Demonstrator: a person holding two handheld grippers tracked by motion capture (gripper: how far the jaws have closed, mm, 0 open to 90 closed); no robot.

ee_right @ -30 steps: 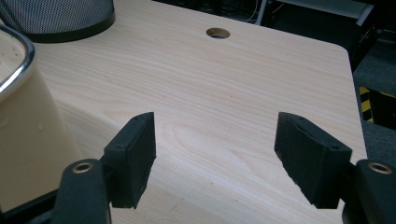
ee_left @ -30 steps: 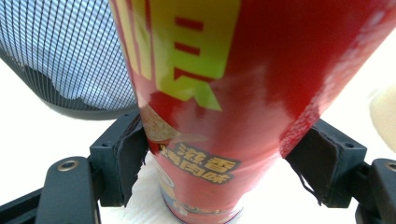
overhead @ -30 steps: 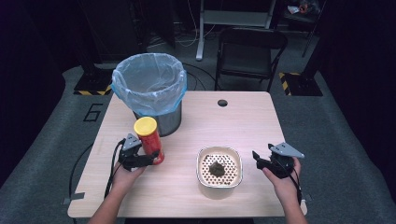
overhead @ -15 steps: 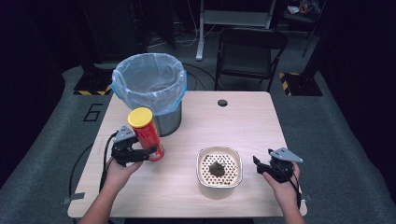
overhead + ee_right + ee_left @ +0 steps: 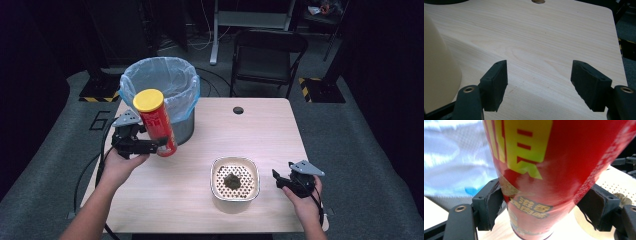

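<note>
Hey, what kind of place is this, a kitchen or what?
Probably a lab or studio workspace, not a kitchen: dark surroundings, cables on the grey floor, a folding chair, and yellow-black hazard tape.

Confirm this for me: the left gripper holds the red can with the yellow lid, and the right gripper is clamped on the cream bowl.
One part is wrong. The left gripper does hold the red can with the yellow lid, but the right gripper is not clamped on the cream bowl. The right gripper view shows its jaws open over bare table, with the bowl off to one side.
</note>
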